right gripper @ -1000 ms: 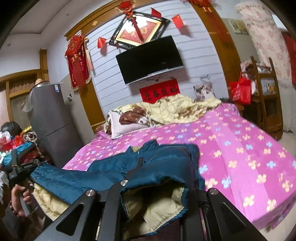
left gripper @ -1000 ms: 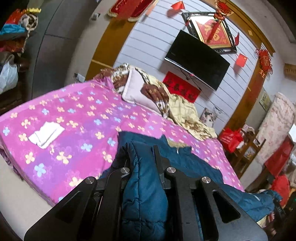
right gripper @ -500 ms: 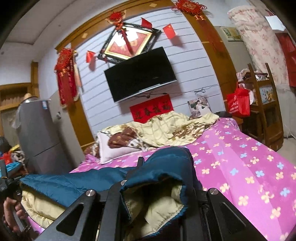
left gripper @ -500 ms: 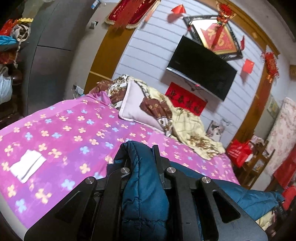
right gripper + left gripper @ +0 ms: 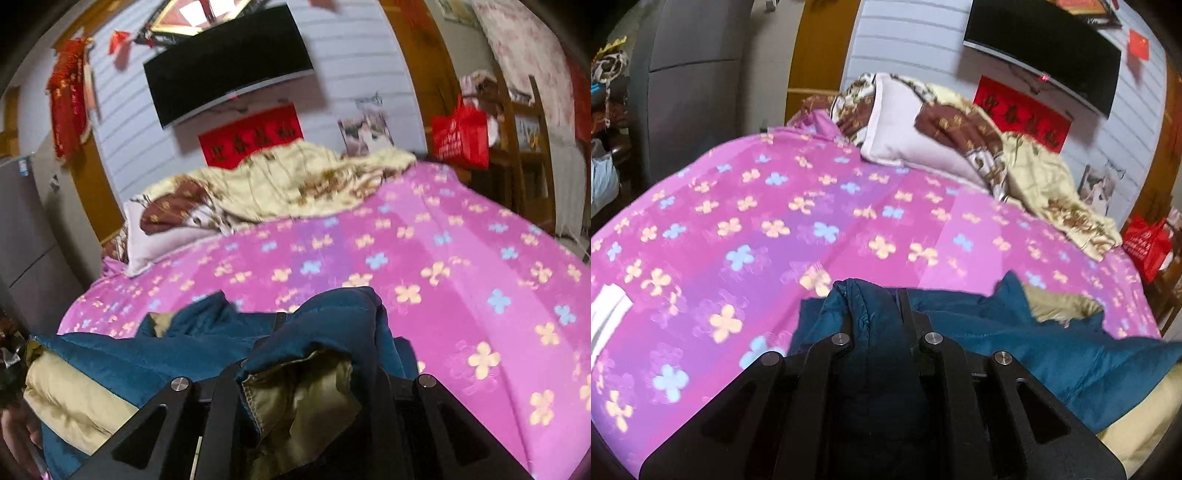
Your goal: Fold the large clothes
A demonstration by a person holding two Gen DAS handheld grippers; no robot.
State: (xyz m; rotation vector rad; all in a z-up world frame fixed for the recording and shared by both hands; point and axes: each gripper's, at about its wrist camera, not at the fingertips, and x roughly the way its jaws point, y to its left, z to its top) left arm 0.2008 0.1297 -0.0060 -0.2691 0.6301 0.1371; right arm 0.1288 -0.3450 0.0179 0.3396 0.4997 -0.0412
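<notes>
Both grippers are clamped on a blue padded jacket (image 5: 1027, 343) at the near edge of the bed (image 5: 746, 206). The left gripper (image 5: 875, 314) has its fingers closed on a thick bunched ridge of blue shell fabric. The right gripper (image 5: 325, 350) has its fingers closed on a fold where the blue shell wraps over the tan lining (image 5: 306, 398), likely a hem or cuff edge. The rest of the jacket sags between the two grippers, with part lying on the pink flowered bedsheet (image 5: 461, 258) and part hanging off the near edge, tan lining showing underneath.

Handling judgement: the jacket looks quilted and puffy, so it is soft, bulky and springy, probably moderate in weight for clothing. The shell has a slight sheen, so it may be slippery and could creep out of a shallow pinch. Folds likely spring back open unless pressed flat. Best holds seem to be stitched edges, hems, cuffs or collar, where layers are thick and the seam gives the fingers something to bite; mid-panel pinches would likely grab only the outer layer and let the lining slide.

A pillow (image 5: 912, 147) and a rumpled yellow-brown quilt (image 5: 295, 181) sit at the far edge of the bed, well apart from the jacket. A white cloth (image 5: 605, 317) lies at the left edge.
</notes>
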